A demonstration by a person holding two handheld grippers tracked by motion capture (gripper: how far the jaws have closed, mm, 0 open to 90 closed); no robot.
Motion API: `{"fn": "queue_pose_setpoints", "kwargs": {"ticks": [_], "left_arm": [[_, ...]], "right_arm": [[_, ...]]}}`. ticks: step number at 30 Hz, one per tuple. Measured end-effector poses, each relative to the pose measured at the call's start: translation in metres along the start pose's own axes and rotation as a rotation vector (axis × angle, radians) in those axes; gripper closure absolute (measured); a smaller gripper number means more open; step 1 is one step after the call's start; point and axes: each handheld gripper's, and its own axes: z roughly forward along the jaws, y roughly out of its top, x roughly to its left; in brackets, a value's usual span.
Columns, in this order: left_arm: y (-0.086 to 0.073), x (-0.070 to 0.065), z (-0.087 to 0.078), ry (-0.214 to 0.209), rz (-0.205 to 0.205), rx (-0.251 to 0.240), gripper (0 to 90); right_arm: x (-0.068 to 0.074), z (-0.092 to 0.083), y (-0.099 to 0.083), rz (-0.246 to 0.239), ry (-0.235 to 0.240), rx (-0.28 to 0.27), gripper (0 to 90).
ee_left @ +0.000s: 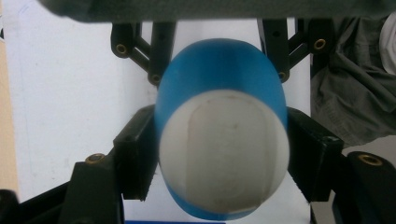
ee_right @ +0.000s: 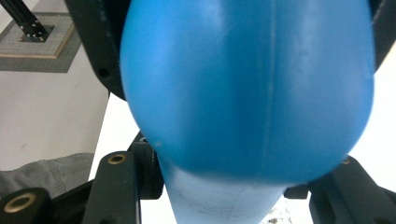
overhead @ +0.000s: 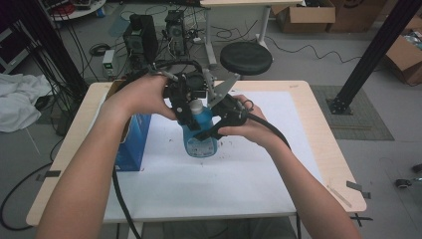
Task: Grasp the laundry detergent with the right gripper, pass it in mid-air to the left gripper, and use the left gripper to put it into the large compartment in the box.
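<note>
1. While gripped from two sides, stands upright on the white paper sheet (overhead: 239,174) covering the light wooden table (overhead: 323,129): blue plastic bottle (overhead: 200,134) with a white rounded cap (overhead: 197,105); contents not discernible through the opaque wall.
2. Just left of the bottle, standing on the sheet's edge: blue cardboard box (overhead: 133,144), its inside not visible.
3. Left gripper (overhead: 185,107), black, held from above in the left hand (overhead: 144,94): jaws drawn in narrow, pads pressed against both sides of the bottle just below the cap (ee_left: 224,154).
4. Right gripper (overhead: 219,124), black, held in the right hand (overhead: 249,124): jaws clamped at their tightest on the bottle's lower body (ee_right: 247,88).
5. Bottle between the two grippers, cap pointing up at the left one, body against the right one.
</note>
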Motion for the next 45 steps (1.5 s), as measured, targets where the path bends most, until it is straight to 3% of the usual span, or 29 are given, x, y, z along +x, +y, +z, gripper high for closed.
{"fn": "queue_pose_setpoints", "kwargs": {"ticks": [12,20,33,35,41,45], "left_arm": [[0.001,0.0,0.002,0.014,0.007,0.006,37.5],[0.002,-0.001,0.003,0.001,0.003,0.015,38.0],[0.003,0.0,-0.004,-0.012,-0.026,0.017,38.6],[0.004,0.001,-0.007,-0.022,-0.049,0.029,38.6],[0.002,0.003,-0.017,-0.026,-0.108,0.065,38.7],[-0.003,0.006,-0.03,-0.015,-0.191,0.093,38.6]], "right_arm": [[0.001,0.002,-0.002,0.001,0.0,0.002,46.1],[0.001,0.002,-0.002,0.002,-0.001,0.009,46.1],[0.001,0.001,0.0,0.0,0.024,-0.018,44.7],[0.001,0.002,0.001,0.003,0.017,-0.003,32.6],[-0.002,-0.003,-0.003,0.03,0.0,0.001,26.2],[-0.007,-0.012,-0.011,0.046,-0.022,0.087,22.9]]}}
